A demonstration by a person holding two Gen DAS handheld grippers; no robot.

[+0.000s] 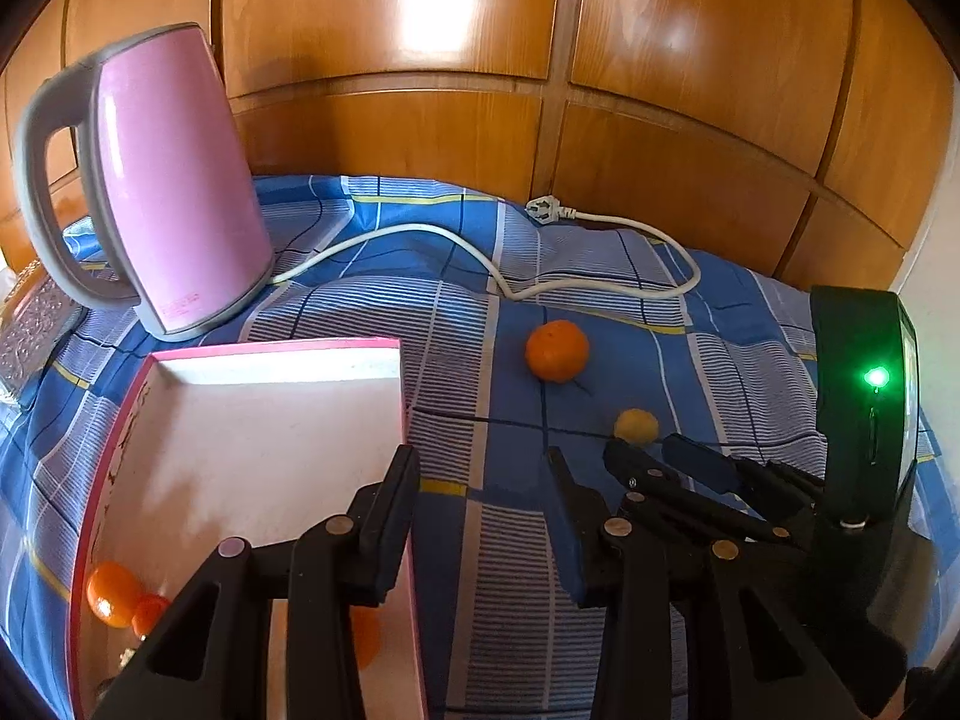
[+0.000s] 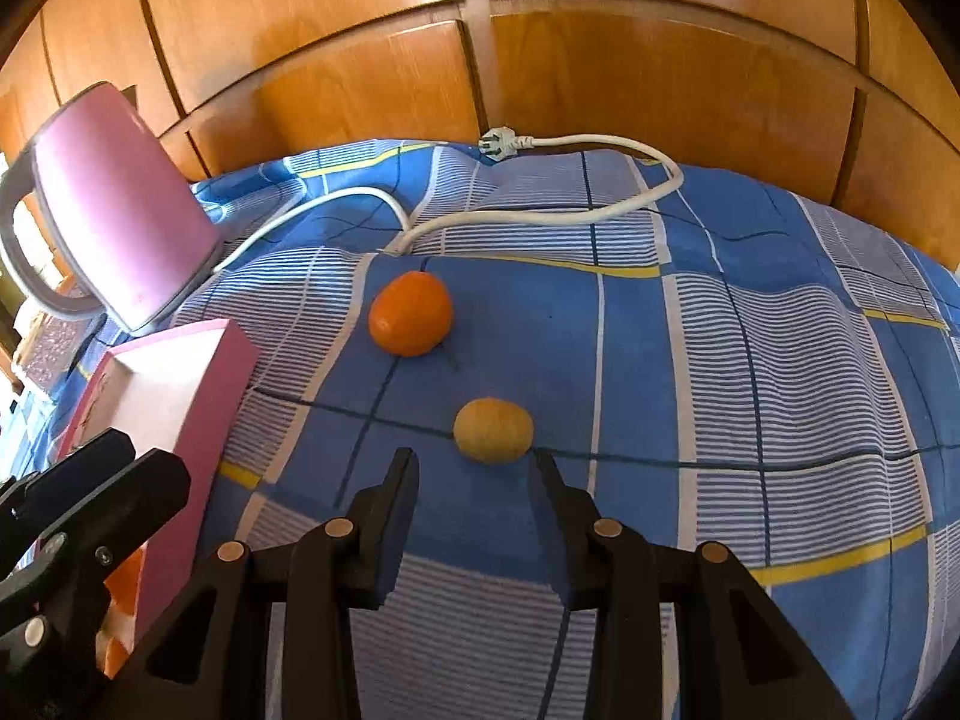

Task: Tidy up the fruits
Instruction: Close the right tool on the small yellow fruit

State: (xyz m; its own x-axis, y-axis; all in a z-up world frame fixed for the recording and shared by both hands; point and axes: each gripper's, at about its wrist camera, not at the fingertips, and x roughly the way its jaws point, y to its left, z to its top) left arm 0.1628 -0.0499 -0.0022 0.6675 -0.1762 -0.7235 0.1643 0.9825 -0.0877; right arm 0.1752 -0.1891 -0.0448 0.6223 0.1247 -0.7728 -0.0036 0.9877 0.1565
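A pink-rimmed white box (image 1: 270, 354) lies at the left on the blue checked cloth, with oranges (image 1: 111, 591) in its near corner. My left gripper (image 1: 483, 468) is open beside the box. Its left finger overlaps the box's right wall, and only cloth shows between the jaws. An orange (image 1: 556, 351) (image 2: 411, 313) and a small yellow fruit (image 1: 636, 425) (image 2: 493, 430) lie loose on the cloth. My right gripper (image 2: 477, 462) (image 1: 660, 453) is open, and the yellow fruit sits just beyond its fingertips. The left gripper (image 2: 120, 468) shows by the box (image 2: 180, 384) in the right wrist view.
A pink kettle (image 1: 174, 180) (image 2: 114, 198) stands behind the box, and its white cord (image 1: 600, 291) (image 2: 540, 216) loops across the cloth behind the orange. Wooden panels (image 1: 690, 138) close off the back. A patterned object (image 1: 30, 330) lies at the far left.
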